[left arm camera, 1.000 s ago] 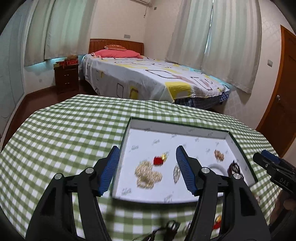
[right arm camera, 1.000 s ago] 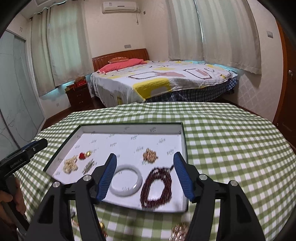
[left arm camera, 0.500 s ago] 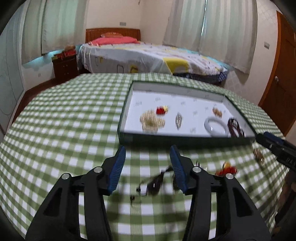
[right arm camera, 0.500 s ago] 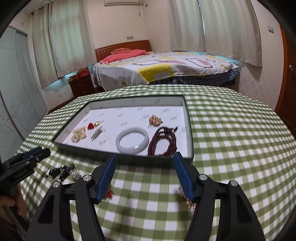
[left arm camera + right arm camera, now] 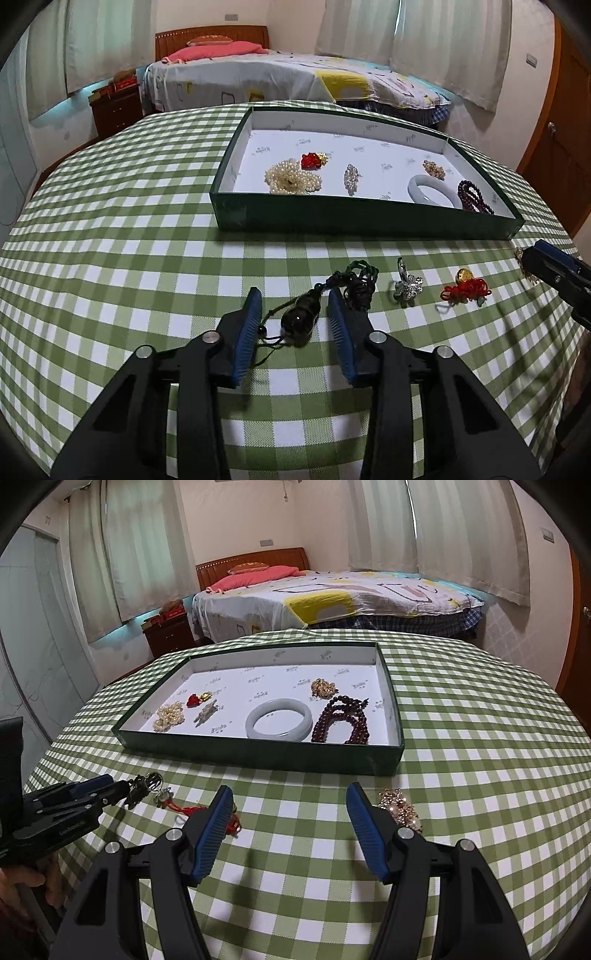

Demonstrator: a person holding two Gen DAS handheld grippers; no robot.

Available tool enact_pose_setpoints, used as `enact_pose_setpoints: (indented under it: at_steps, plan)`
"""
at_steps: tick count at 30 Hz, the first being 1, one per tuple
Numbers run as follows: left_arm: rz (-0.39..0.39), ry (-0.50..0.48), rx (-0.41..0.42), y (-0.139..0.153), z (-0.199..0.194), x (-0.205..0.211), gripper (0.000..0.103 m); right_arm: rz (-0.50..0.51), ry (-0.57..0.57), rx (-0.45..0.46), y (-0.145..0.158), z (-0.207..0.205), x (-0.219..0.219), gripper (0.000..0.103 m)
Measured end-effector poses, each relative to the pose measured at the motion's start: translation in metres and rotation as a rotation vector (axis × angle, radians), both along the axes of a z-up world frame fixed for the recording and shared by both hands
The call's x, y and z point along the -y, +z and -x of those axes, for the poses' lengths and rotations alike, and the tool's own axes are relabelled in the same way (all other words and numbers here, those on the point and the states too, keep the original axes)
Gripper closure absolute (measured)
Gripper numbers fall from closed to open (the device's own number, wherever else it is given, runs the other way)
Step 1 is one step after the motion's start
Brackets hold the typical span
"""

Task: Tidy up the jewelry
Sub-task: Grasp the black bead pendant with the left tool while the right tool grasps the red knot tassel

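Green-checked bench (image 5: 110,258) carrying loose jewelry. I'm holding left claw (image 5: 294,295) spread around dark pendant (image 5: 300,317), pads apart from it. Right claw (image 5: 288,794) hanging released over bare cloth, gold cluster (image 5: 400,806) just beside. Green tray (image 5: 266,755) sitting beyond, holding jade bangle (image 5: 279,722).

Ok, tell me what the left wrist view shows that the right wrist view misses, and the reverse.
Only the left wrist view: the dark gourd pendant lying between the open left claw's pads, untouched. Only the right wrist view: the gold beaded cluster beside the open right claw. Both: the green tray holding the jade bangle, pearls and dark red beads.
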State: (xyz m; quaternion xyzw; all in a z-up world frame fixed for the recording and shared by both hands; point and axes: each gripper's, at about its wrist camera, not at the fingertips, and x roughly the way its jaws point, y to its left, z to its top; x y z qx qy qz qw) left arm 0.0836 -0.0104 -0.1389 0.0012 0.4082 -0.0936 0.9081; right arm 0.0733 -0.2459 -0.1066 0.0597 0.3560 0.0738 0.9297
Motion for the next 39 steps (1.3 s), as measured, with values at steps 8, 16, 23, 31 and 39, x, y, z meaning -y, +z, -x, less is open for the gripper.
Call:
enact_pose_setpoints:
  at_steps: [8, 16, 23, 31, 39]
  plan:
    - [0.003, -0.018, 0.007, 0.000, 0.002, -0.001, 0.084, 0.001, 0.021, -0.010, -0.004, 0.001, -0.009, 0.040]
    - [0.017, 0.023, 0.024, 0.006, 0.011, -0.013, 0.086, 0.004, 0.062, -0.029, -0.011, -0.003, -0.026, 0.040]
    - [0.026, 0.057, 0.032, 0.009, 0.015, -0.024, 0.086, 0.025, 0.100, -0.071, -0.018, -0.015, -0.048, 0.040]
    - [0.029, 0.060, 0.027, 0.007, 0.014, -0.024, 0.086, 0.080, 0.119, -0.106, -0.027, -0.016, -0.056, 0.050]
    - [0.028, 0.060, 0.028, 0.007, 0.015, -0.023, 0.086, 0.062, 0.133, -0.093, -0.027, -0.006, -0.049, 0.084]
